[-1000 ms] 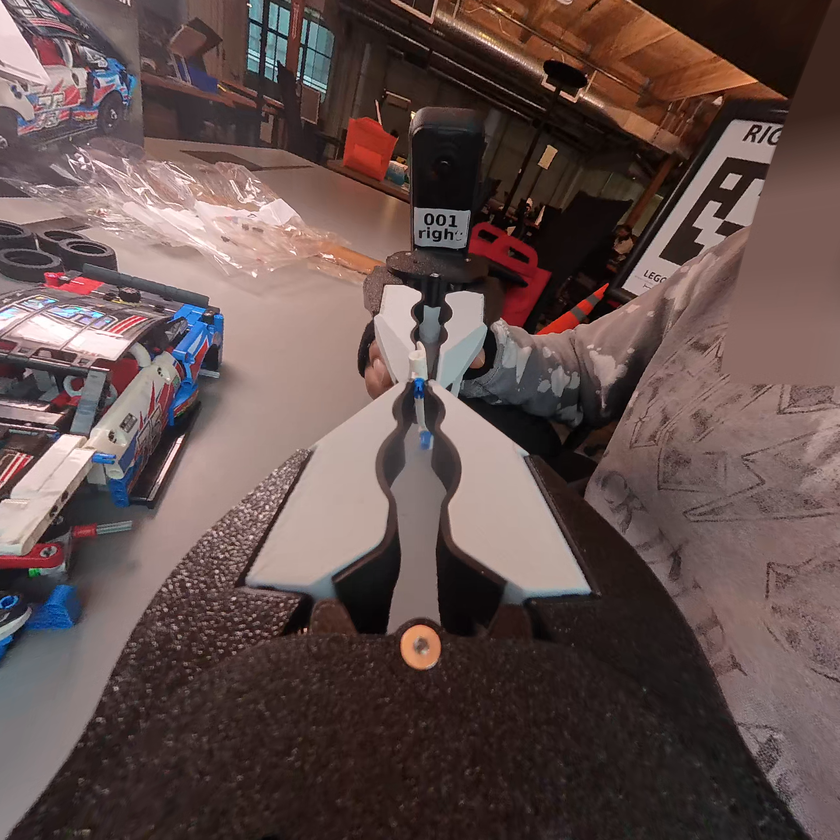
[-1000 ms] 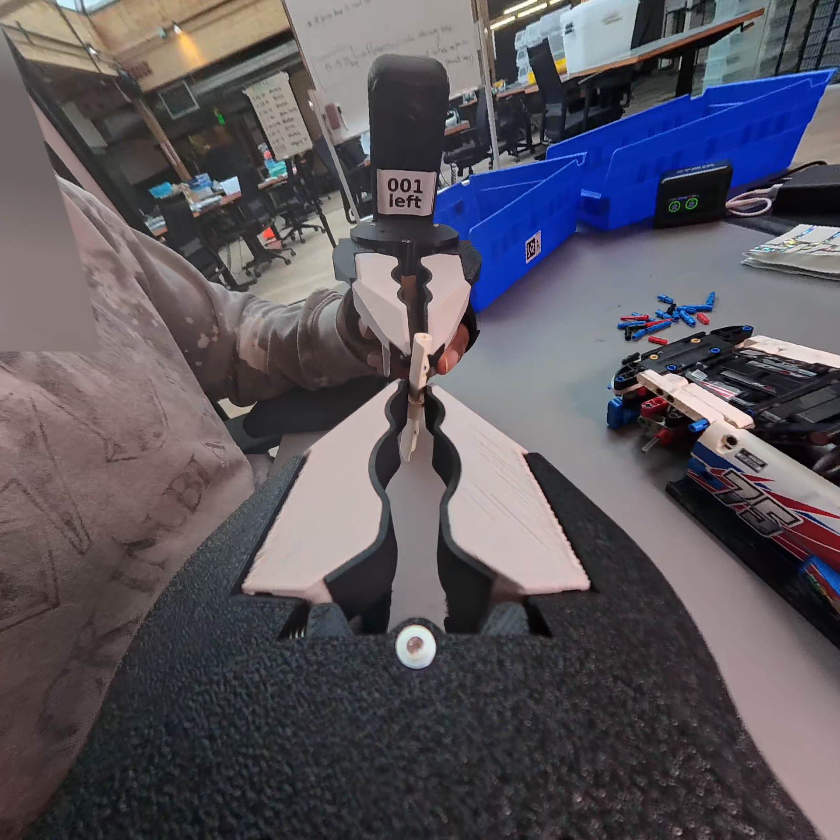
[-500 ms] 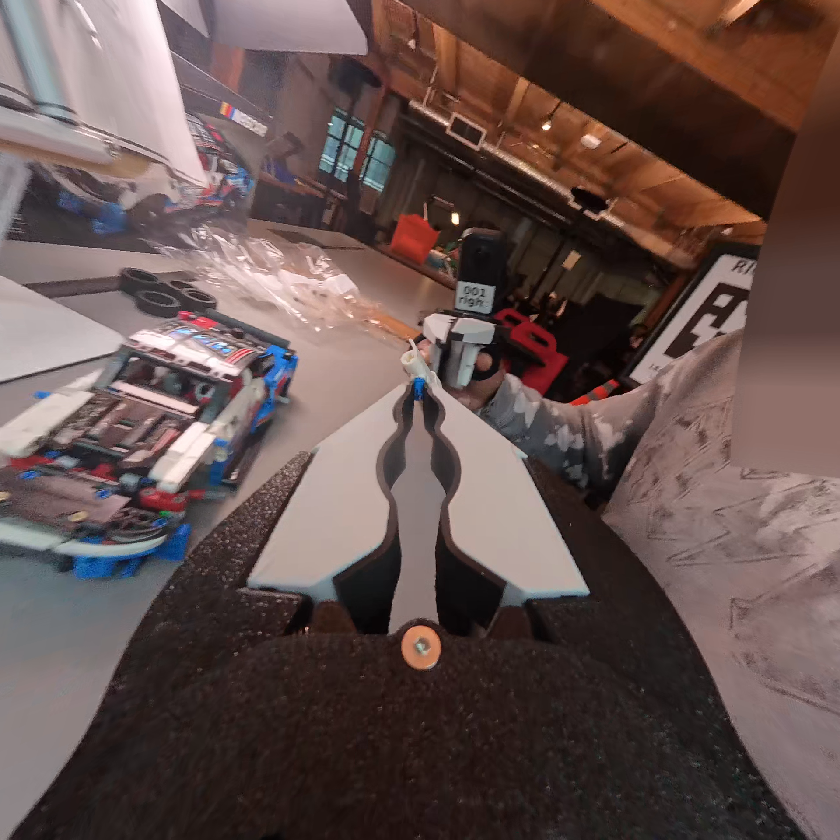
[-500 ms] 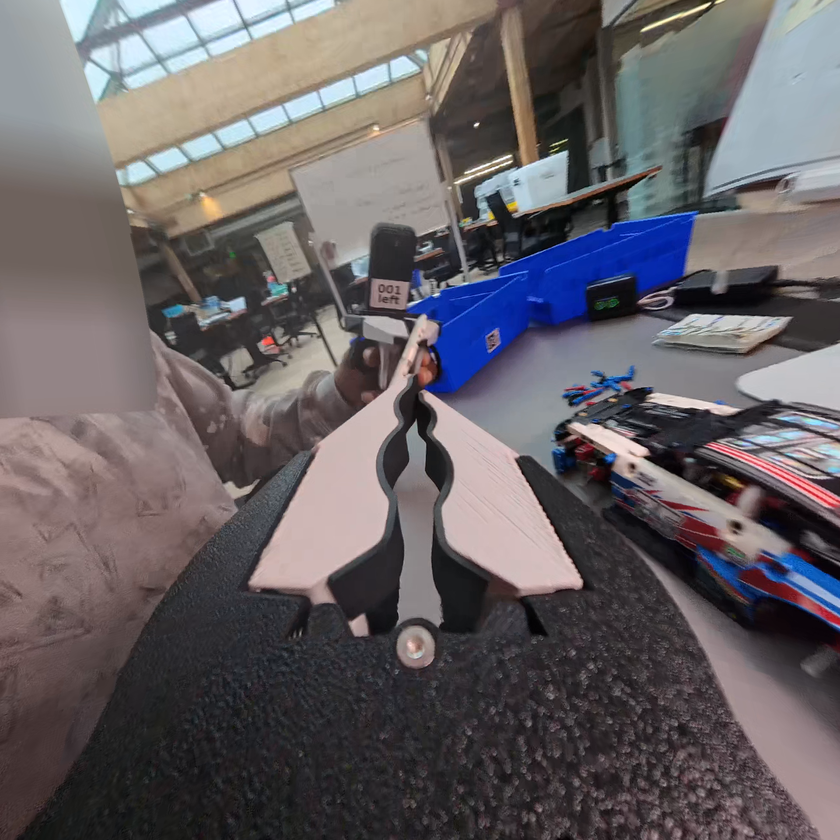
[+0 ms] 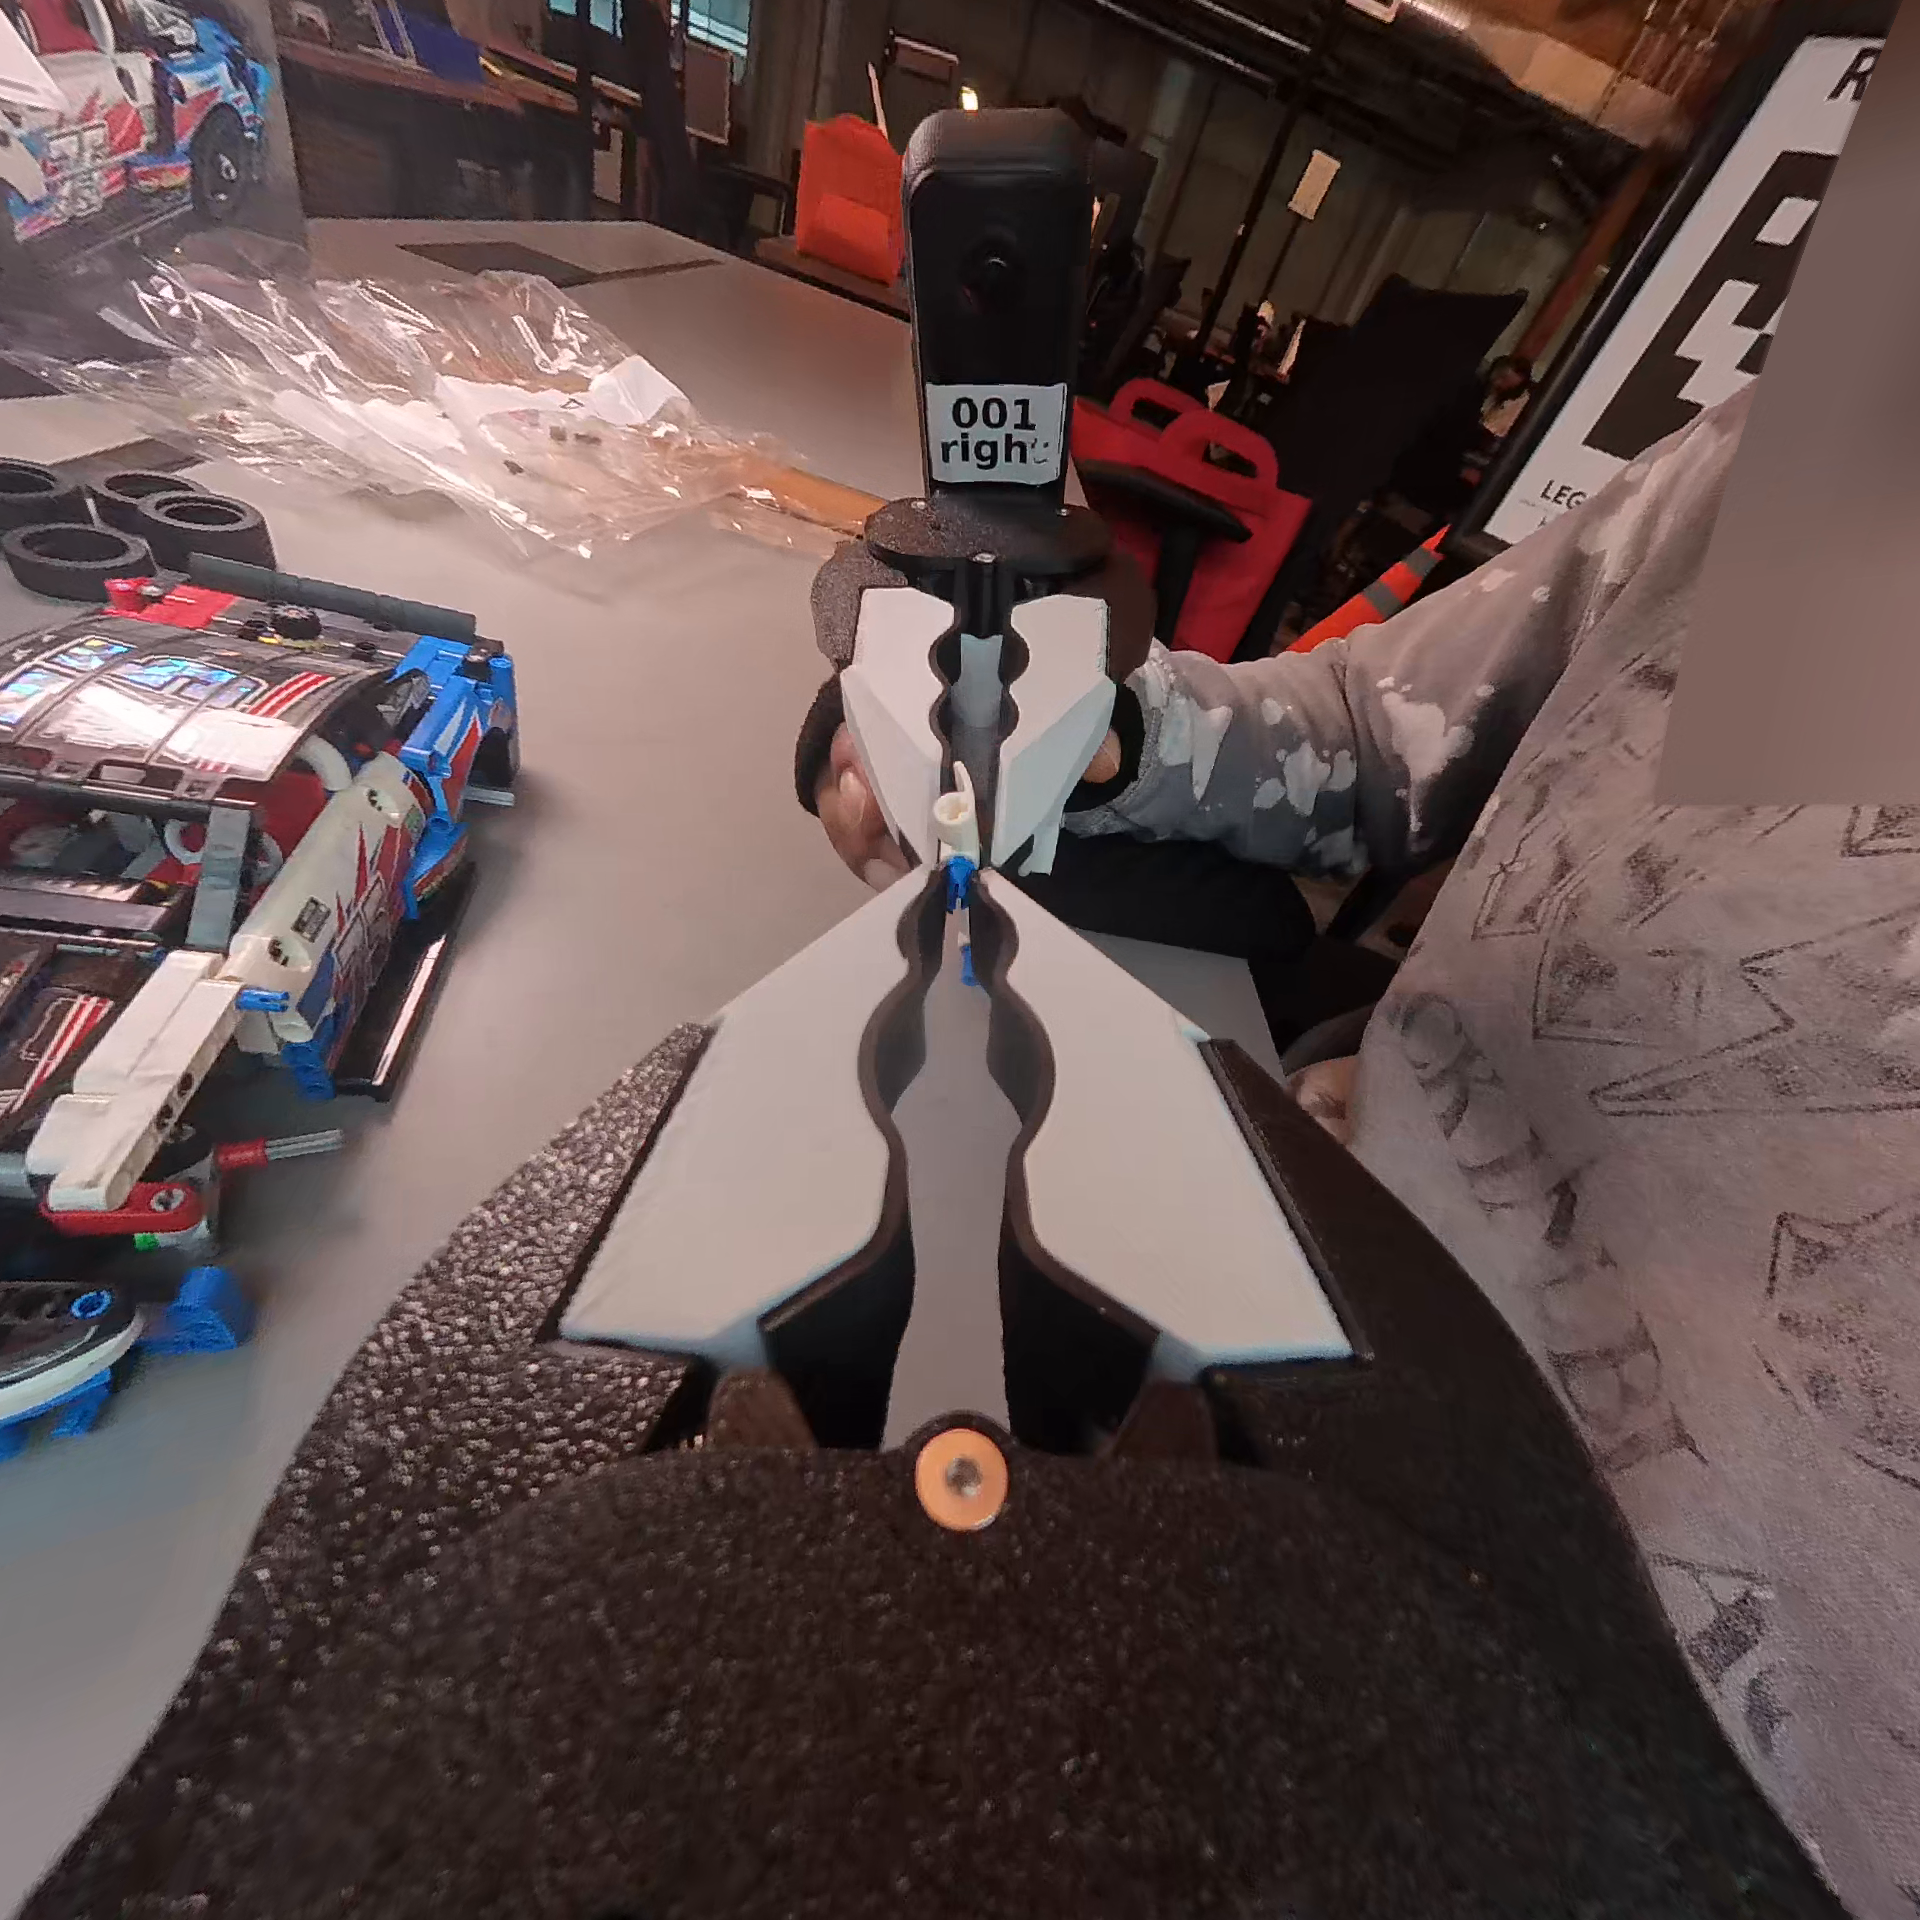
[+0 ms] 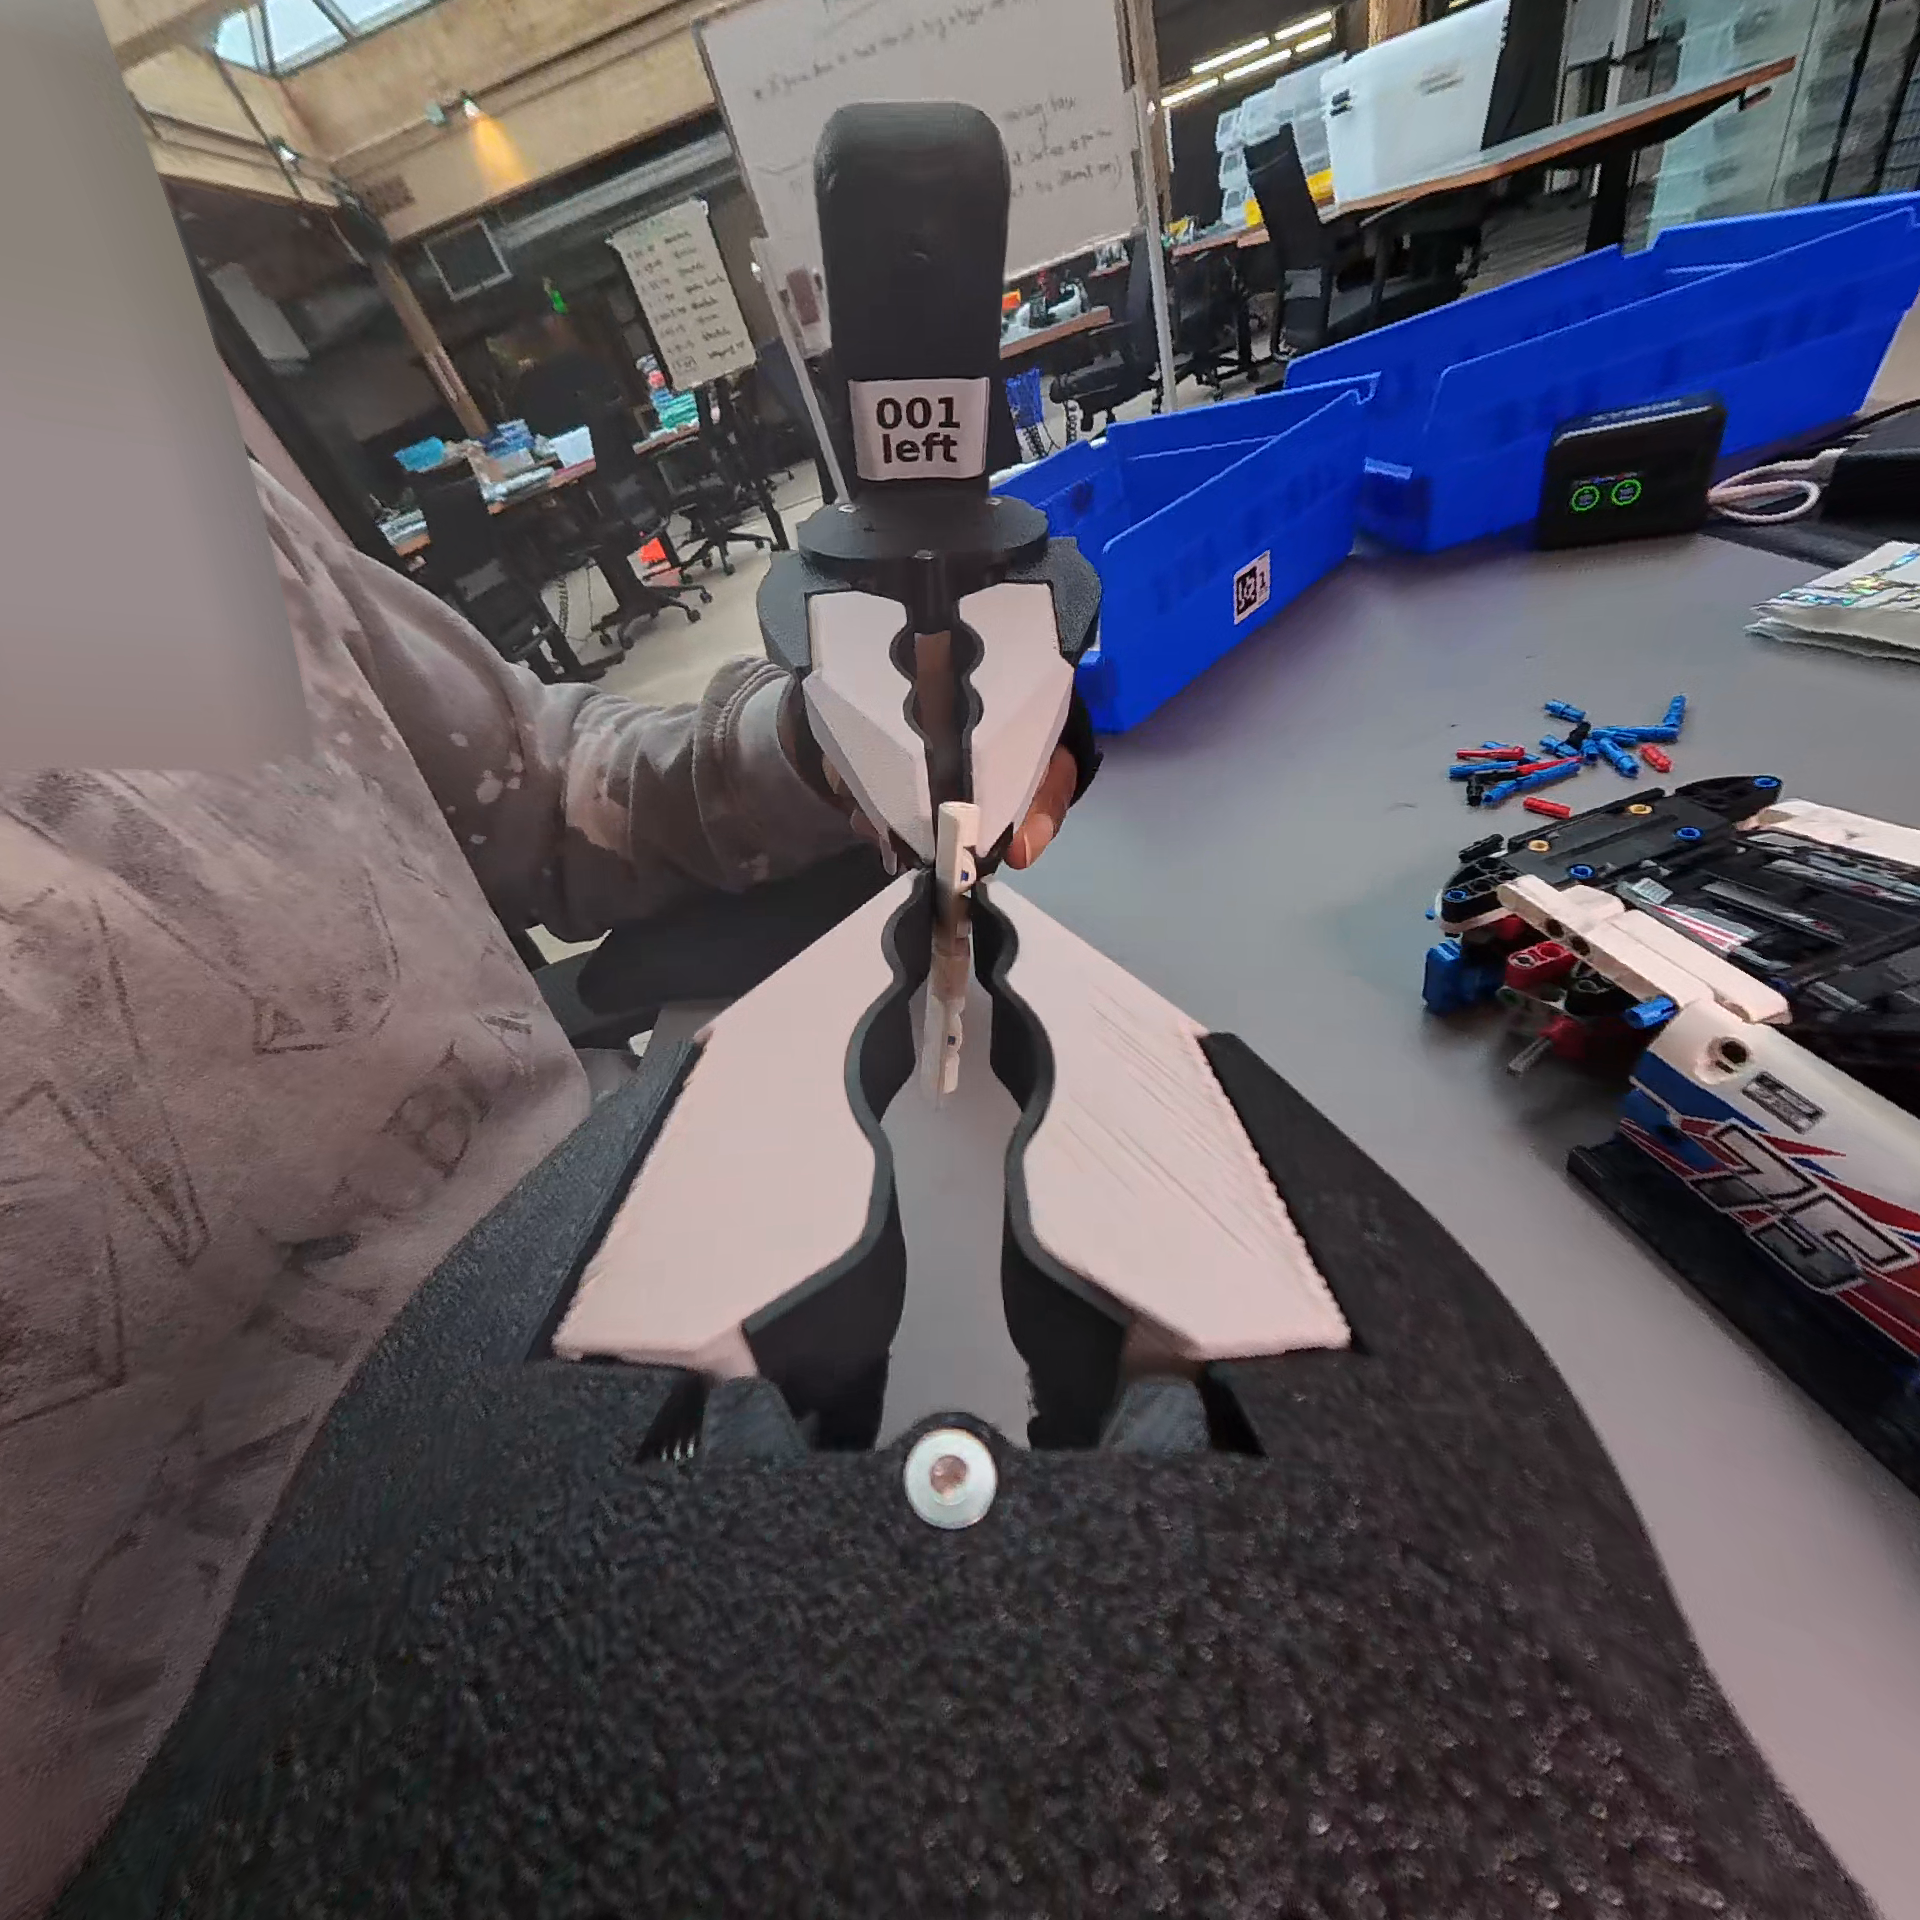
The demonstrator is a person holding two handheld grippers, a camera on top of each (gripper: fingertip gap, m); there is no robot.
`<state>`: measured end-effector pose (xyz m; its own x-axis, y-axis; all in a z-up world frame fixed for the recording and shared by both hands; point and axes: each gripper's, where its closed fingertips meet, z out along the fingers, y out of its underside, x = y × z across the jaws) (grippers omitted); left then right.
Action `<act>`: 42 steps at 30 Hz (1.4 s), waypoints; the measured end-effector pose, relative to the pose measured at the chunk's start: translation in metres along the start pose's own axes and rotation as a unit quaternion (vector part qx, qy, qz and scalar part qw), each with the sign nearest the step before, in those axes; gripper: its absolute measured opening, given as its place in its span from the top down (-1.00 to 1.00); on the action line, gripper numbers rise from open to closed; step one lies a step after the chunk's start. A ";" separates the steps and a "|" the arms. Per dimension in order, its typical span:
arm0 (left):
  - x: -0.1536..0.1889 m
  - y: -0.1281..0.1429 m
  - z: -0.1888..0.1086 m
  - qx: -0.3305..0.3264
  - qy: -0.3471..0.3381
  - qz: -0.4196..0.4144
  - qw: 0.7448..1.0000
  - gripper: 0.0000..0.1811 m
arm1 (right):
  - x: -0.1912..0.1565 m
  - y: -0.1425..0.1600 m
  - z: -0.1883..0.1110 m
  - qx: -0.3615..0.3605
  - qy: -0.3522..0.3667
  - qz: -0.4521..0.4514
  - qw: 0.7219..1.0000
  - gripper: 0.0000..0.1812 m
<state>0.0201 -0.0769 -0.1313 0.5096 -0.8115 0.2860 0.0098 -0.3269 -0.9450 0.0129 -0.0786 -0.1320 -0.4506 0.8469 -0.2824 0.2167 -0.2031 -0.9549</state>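
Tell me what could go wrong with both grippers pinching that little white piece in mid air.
1. The white piece is thin, held only at the tips of the left gripper and the right gripper; a slight twist might pop it loose.
2. It hangs near the table edge, so a drop could land off the table.
3. Its small blue pin sits right at the pinch and might get pushed askew.
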 end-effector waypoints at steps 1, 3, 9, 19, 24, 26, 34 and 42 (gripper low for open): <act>0.001 0.000 0.000 0.000 0.001 -0.002 1.000 0.98 | -0.001 -0.001 -0.001 0.003 -0.002 -0.005 1.000 0.94; 0.002 -0.001 0.001 0.000 0.000 -0.008 1.000 0.99 | -0.002 -0.003 -0.002 0.019 -0.009 0.009 1.000 0.95; 0.002 -0.006 0.000 0.010 0.004 -0.021 1.000 0.99 | -0.002 -0.009 -0.006 0.039 -0.009 0.004 0.999 0.96; -0.026 -0.019 -0.043 0.063 -0.056 -0.042 0.996 0.99 | 0.020 -0.043 -0.053 0.129 0.043 0.015 0.991 1.00; -0.021 -0.015 -0.027 0.031 -0.051 -0.017 0.998 0.98 | 0.020 -0.022 -0.026 0.054 0.058 0.006 0.997 0.68; -0.018 -0.010 -0.017 0.015 -0.043 -0.012 0.999 0.99 | 0.013 -0.017 -0.016 0.031 0.029 0.003 0.999 0.61; -0.005 -0.001 0.000 -0.015 -0.028 0.010 0.999 0.98 | 0.005 0.000 -0.001 -0.006 0.014 -0.006 1.000 0.93; 0.007 -0.014 0.000 -0.001 -0.023 0.030 0.999 0.99 | -0.007 -0.013 -0.006 0.056 -0.010 -0.043 0.997 0.94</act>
<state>0.0238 -0.0783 -0.1162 0.5474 -0.8071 0.2213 -0.0237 -0.2793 -0.9599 0.0185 -0.0789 -0.1168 -0.4803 0.8540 -0.2000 0.0789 -0.1850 -0.9796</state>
